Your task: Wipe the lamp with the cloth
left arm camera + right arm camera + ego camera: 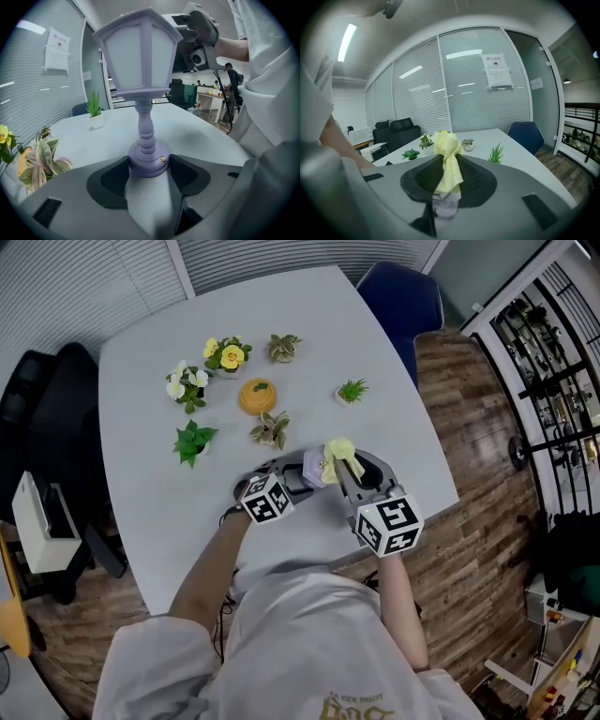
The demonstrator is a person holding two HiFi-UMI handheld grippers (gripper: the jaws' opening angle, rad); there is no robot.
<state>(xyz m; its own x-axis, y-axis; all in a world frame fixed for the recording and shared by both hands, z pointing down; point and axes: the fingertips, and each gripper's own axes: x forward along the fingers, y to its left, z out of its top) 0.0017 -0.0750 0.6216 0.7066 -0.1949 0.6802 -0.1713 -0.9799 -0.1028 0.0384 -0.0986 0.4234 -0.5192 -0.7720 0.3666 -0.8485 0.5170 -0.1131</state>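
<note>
On the white table (141, 451), near its six o'clock edge, the left gripper (149, 165) clamps the lamp (140, 56) by its base. The right gripper (447, 180) pinches the cloth (449, 154). Hard wiping could lever the lamp loose.

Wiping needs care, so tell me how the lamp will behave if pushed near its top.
Probably tippy: the lamp carries a wide lantern head on a thin stem over a small round base. The left gripper clamping that base should steady it. It looks rigid, likely light plastic.
</note>
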